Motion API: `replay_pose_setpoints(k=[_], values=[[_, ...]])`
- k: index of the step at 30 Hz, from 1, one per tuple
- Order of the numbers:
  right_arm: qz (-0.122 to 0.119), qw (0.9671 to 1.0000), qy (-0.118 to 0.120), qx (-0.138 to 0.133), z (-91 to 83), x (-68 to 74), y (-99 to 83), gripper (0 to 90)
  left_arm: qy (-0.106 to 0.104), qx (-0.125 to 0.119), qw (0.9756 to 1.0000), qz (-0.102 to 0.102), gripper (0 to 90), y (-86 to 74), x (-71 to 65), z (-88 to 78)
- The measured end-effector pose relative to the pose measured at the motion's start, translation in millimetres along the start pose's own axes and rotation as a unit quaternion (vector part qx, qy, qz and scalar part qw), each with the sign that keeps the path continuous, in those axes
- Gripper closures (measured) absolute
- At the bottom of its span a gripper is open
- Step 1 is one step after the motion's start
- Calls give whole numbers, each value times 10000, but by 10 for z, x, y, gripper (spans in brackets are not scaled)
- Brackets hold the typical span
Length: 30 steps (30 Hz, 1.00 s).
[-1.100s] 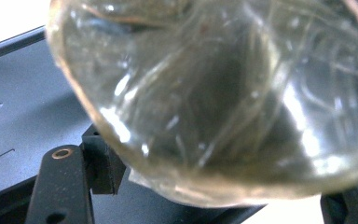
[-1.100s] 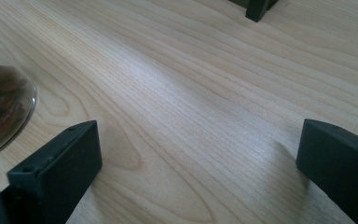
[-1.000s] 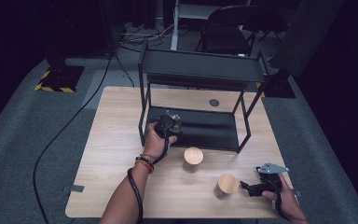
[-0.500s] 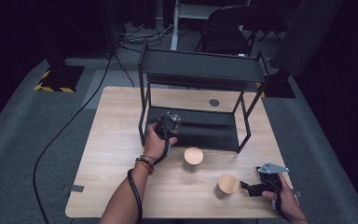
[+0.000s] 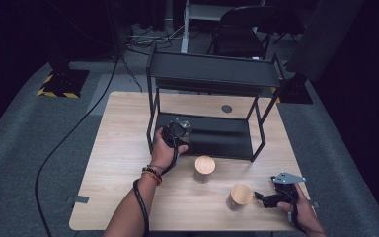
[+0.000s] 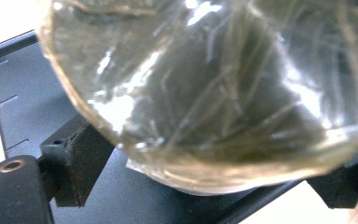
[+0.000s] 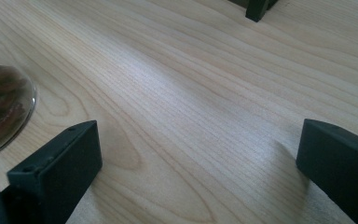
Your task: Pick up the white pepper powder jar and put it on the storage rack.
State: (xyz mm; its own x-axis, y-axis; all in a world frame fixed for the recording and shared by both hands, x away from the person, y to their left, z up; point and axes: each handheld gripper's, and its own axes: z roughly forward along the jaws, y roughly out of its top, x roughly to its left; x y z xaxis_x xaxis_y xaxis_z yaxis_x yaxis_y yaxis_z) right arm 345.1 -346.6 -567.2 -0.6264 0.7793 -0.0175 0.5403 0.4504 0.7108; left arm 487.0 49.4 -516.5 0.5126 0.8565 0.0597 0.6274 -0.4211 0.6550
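Observation:
My left gripper (image 5: 176, 132) reaches onto the lower shelf (image 5: 217, 136) of a black metal rack. In the left gripper view a clear glass jar (image 6: 223, 93) looms very close, standing on the dark shelf (image 6: 23, 102) between the jaws of the left gripper (image 6: 216, 168). Those jaws have just been opening and now stand off the jar's sides. Two wooden-lidded jars stand on the table, one (image 5: 205, 165) in the middle and one (image 5: 241, 194) nearer the front. My right gripper (image 5: 269, 198) lies open just right of the front jar (image 7: 0, 116), with bare wood between the jaws of the right gripper (image 7: 200, 158).
The rack's top shelf (image 5: 212, 74) overhangs the lower one, and its posts (image 5: 259, 133) stand on the wooden table (image 5: 123, 128). One rack foot (image 7: 256, 9) shows ahead of the right gripper. A dark round disc (image 5: 226, 108) sits in the tabletop behind the rack. A chair (image 5: 242, 34) stands beyond the table.

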Motion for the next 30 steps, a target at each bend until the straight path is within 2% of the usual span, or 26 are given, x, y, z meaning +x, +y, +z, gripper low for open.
replay_pose_setpoints(k=[4,18,21,30], values=[[-1,10000,0,0,0,0,0,0,6,27,10000,-57,74,3,1,-3],[-1,10000,0,-1,0,0,0,0,3,-35,9999,127,41,22,-9,-56],[-1,10000,0,-1,0,0,0,0,96,-27,9998,186,41,36,-9,-74],[-1,10000,0,-1,0,0,0,0,99,-66,9996,246,37,36,-17,-119]])
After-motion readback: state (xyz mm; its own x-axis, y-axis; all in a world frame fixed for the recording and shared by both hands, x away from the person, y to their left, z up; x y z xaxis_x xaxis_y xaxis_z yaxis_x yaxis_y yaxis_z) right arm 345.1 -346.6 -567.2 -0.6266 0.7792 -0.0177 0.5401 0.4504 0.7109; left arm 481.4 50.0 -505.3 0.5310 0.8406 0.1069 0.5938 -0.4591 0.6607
